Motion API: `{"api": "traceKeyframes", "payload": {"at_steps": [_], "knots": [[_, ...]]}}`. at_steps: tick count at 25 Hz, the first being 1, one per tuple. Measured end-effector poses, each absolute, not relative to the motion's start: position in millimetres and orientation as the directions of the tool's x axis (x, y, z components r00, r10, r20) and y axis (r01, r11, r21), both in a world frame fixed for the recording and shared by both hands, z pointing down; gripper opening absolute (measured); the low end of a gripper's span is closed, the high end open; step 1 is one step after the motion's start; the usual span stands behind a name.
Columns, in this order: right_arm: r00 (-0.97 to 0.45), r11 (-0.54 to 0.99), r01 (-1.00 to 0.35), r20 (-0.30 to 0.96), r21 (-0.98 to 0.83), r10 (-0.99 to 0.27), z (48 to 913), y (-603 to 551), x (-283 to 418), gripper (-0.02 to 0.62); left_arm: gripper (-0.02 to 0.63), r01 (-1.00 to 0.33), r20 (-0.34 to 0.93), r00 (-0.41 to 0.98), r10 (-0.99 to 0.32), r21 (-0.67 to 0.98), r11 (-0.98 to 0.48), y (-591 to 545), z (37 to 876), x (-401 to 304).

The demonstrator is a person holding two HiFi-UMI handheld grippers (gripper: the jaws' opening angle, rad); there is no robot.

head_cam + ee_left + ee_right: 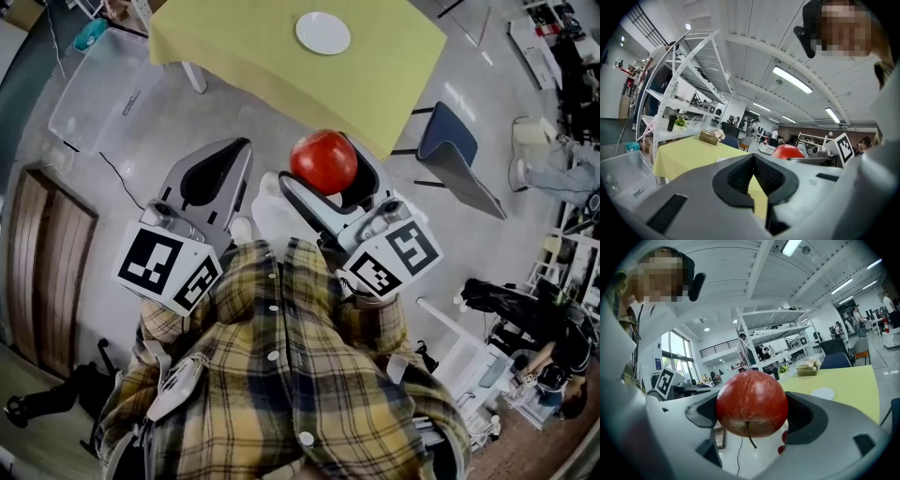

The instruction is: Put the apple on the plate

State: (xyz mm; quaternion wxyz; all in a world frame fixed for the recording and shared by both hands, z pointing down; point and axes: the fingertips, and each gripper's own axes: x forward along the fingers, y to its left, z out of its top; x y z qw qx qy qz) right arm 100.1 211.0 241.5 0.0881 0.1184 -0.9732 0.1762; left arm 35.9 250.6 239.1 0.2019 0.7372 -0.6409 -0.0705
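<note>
Head view: at frame centre the right gripper [325, 176] clamps a red apple [323, 157], just below the edge of the yellow table [262, 56]. A white plate [322, 33] sits on that table at top centre, well apart from the apple. The left gripper [230, 159], centre left, is closed and empty.

Left gripper view: its jaws meet on nothing, and the apple shows right of centre.

Right gripper view: the jaws grip the apple's sides at centre, stem toward the camera, with the plate at right.
</note>
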Motion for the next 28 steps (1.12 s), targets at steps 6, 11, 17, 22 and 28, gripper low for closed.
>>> {"api": "traceKeyframes", "payload": {"at_steps": [6,11,17,22,28], "knots": [[-0.959,0.914,-0.255,0.206,-0.315,-0.196,233.1,140.4,79.1,0.39,0.006,-0.918,0.152,0.158,-0.976,0.387,-0.089,184.9,233.3,16.4],[-0.958,0.916,-0.254,0.209,-0.309,-0.196,232.0,99.0,72.9,0.39,0.006,-0.92,0.147,0.157,-0.977,0.381,-0.09,143.5,230.2,9.4],[-0.959,0.914,-0.257,0.202,-0.314,-0.2,232.5,58.2,76.4,0.39,0.006,-0.926,0.137,0.158,-0.978,0.364,-0.098,101.3,225.4,11.0],[-0.96,0.912,-0.257,0.192,-0.318,-0.204,231.3,33.5,81.8,0.39,0.006,-0.929,0.132,0.156,-0.979,0.356,-0.1,78.4,223.1,16.4],[-0.956,0.904,-0.273,0.199,-0.329,-0.216,236.3,12.7,73.7,0.39,0.006,-0.929,0.137,0.155,-0.978,0.358,-0.097,59.1,225.3,3.4]]}}
